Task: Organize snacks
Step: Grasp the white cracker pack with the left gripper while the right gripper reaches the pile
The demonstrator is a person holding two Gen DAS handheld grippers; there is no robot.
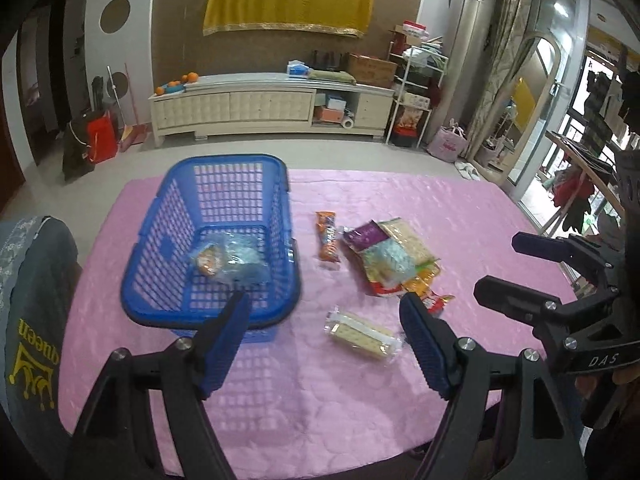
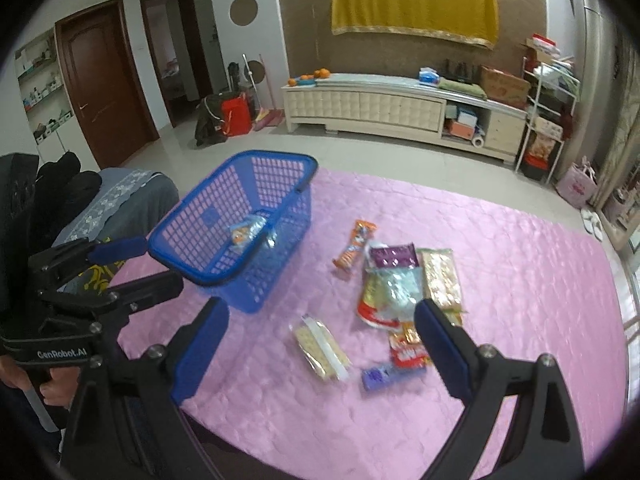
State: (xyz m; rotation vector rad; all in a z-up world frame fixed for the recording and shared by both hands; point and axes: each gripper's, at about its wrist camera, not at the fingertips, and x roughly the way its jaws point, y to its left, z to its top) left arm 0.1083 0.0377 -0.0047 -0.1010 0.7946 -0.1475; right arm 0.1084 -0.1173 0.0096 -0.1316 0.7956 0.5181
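Snack pile [image 2: 404,292] overlaps, labels too blurred to read; right gripper [image 2: 322,340] hides part of it. Blue basket [image 1: 216,248] on the pink tabletop [image 1: 460,220] holds one clear-wrapped snack [image 1: 228,260]. Cracker pack [image 1: 362,334] lies loose near left gripper [image 1: 324,330]. Both jaws wide, holding nothing.

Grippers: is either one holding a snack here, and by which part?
Nothing is held. The left gripper and right gripper are both open and empty above the table.
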